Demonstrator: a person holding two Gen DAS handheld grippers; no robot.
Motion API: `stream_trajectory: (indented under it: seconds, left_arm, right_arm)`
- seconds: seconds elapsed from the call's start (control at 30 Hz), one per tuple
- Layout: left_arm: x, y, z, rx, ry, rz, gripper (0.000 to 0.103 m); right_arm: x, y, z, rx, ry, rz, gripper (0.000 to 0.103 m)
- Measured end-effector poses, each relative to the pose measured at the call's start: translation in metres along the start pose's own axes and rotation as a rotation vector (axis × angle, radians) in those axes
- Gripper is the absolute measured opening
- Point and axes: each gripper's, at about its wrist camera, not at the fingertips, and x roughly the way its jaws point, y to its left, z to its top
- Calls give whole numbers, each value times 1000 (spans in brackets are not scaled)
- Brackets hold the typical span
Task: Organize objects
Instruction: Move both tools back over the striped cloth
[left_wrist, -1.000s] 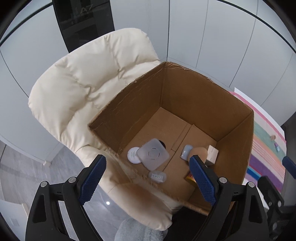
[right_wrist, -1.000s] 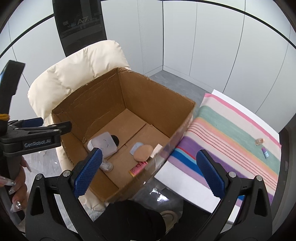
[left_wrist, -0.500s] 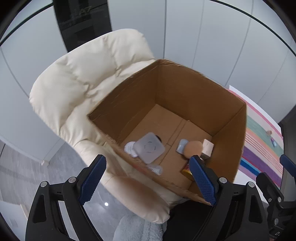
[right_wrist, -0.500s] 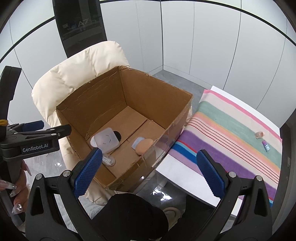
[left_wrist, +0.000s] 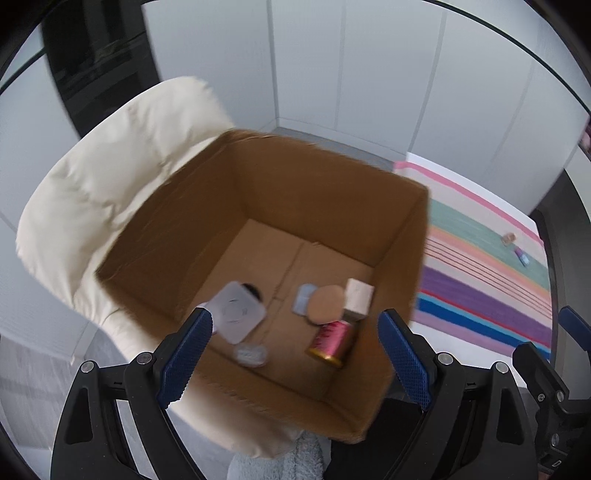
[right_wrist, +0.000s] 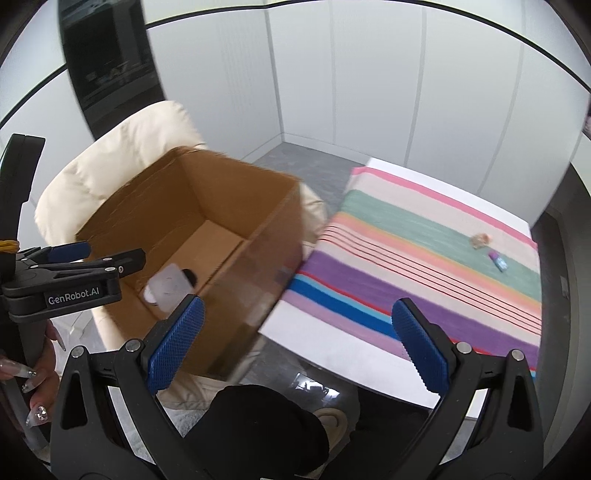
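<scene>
Cardboard box (left_wrist: 325, 192) on cream padded chair (left_wrist: 110, 177), open at the top, beside table with striped cloth (right_wrist: 424, 266).

Seen only from the left wrist view, deep on the box floor: one translucent square container (left_wrist: 238, 312), one small clear piece (left_wrist: 251, 354) just in front of it, one pale blue piece (left_wrist: 303, 297), one round tan disc (left_wrist: 327, 303) touching one pale cube (left_wrist: 357, 300), and one pink can with gold rim (left_wrist: 330, 341) lying on its side. Six things counted, all inside the box; a dark spot behind the container too blurred to name.

Seen better from the right wrist view: nearly the whole cloth, with two small things near its far edge, one tan (right_wrist: 479, 239) and one purple and blue (right_wrist: 498, 260), just beside each other. Of the box contents, only the square container (right_wrist: 168, 286) visible there, the near wall hiding the rest.

Left gripper (left_wrist: 293, 358) above the near rim of the box, fingers spread wide, nothing between them. Also visible at the left of the right wrist view (right_wrist: 61, 282), held by hand with long decorated nails (right_wrist: 31, 376). Right gripper (right_wrist: 295, 343) above the gap between box and table, fingers spread wide too, holding nothing.
</scene>
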Motion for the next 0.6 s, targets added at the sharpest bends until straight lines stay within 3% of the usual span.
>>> stream_trajectory:
  seconds: [0.6]
  left_arm:
    - [9, -138, 15, 217, 14, -130, 92]
  right_arm:
    - [-25, -132, -29, 235, -9, -149, 103]
